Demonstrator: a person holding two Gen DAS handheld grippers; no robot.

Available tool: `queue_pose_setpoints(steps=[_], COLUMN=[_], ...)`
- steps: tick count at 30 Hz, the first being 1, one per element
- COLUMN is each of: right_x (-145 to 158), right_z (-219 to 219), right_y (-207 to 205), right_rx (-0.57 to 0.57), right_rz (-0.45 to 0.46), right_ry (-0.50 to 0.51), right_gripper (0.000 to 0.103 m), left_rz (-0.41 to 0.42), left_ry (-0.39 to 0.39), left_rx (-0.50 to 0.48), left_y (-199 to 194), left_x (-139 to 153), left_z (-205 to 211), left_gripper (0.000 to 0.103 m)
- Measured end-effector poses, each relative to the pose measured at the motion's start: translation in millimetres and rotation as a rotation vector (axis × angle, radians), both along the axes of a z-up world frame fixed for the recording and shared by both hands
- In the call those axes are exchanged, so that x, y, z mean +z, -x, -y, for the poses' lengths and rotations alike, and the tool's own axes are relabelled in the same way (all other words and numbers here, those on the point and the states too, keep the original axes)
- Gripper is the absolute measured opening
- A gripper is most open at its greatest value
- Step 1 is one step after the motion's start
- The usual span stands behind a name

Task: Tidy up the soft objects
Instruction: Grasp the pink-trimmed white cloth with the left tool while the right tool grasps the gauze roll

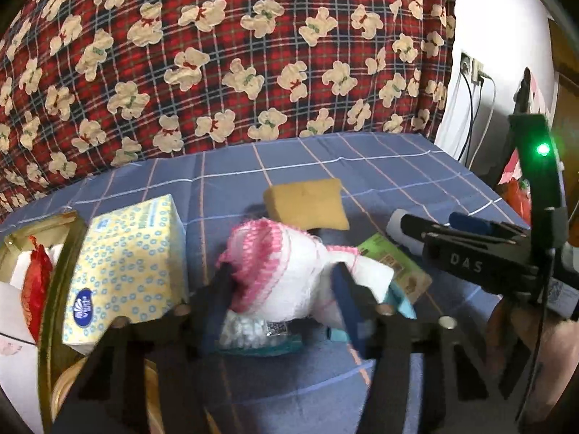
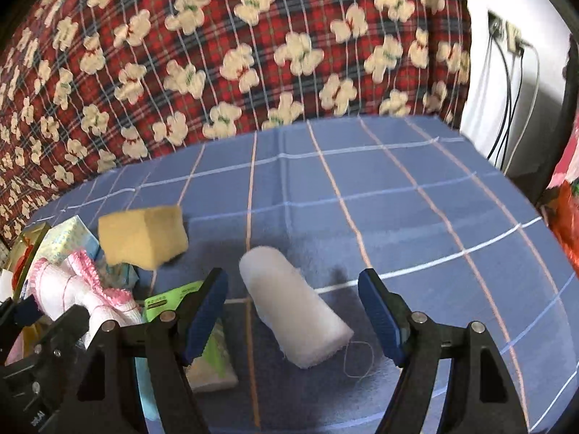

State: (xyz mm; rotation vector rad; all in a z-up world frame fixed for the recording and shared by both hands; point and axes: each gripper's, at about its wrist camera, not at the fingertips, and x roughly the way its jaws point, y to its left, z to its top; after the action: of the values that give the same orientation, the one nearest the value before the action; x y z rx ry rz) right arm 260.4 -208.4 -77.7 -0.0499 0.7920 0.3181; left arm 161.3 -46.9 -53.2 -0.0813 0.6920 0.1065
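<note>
A bed (image 2: pixel 416 195) in a blue checked sheet carries a white roll (image 2: pixel 293 307) at centre, a yellow sponge (image 2: pixel 143 235) at ten o'clock, and a tissue box (image 1: pixel 126 271) at nine o'clock.

Left tool (image 1: pixel 282 282): black plastic frame w/ two angled arms, each ending in a finger faced w/ a dark blue ribbed pad; small round silver screws at the arm pivots. Right tool (image 2: pixel 293 311): same build, black arms, blue ribbed pads (image 2: pixel 204 311) on the inner faces, silver screws on top of each arm. Seen from the left wrist cam, the right unit's black body carries white letters "D A S", plus a curved black bracket w/ a lit green LED (image 1: pixel 542 149). A white label w/ small print sits on its side, too blurred to read. Part of a hand (image 1: pixel 550 354) shows behind it; no sleeve visible.
</note>
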Motion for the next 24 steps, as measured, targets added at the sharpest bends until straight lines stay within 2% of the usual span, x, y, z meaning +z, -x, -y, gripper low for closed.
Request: queue_pose_setpoints(steps=[1,3,5,10,12,15,24], right_x=[-2,-5,-9,-11,-10,-9,-5], right_z=[0,-2,-4,-3,-2,-3,-2], right_y=[-1,-4,-8,-8,-8,-8,-4], right_rx=[0.001,0.011,0.023,0.030,0.030,0.036,0.077], right_rz=[-0.012,-0.038,-0.068,-0.076,-0.072,-0.069,-0.051], right_ry=[0.000,0.004,0.007,-0.006,-0.016,-0.020,-0.076], right_gripper=[0.074,0.058,0.054,0.049,0.044,0.041,0.037], left_rz=[-0.001,0.006,0.017,0.017,0.019,0.022,0.112], left_ry=[0.007,0.029,0.026,0.046,0.053,0.065,0.081], left_rx=[-0.002,-0.010,-0.018,-0.041,-0.047,-0.051,-0.042], left_y=[-1,-1,0,0,0,1,17], left_x=[-1,-2,-1,-3,-4,-6,3], left_z=[-1,-3,-2,1,0,0,-3], left_gripper=[0.047,0.035,0.023,0.020,0.018,0.017,0.016])
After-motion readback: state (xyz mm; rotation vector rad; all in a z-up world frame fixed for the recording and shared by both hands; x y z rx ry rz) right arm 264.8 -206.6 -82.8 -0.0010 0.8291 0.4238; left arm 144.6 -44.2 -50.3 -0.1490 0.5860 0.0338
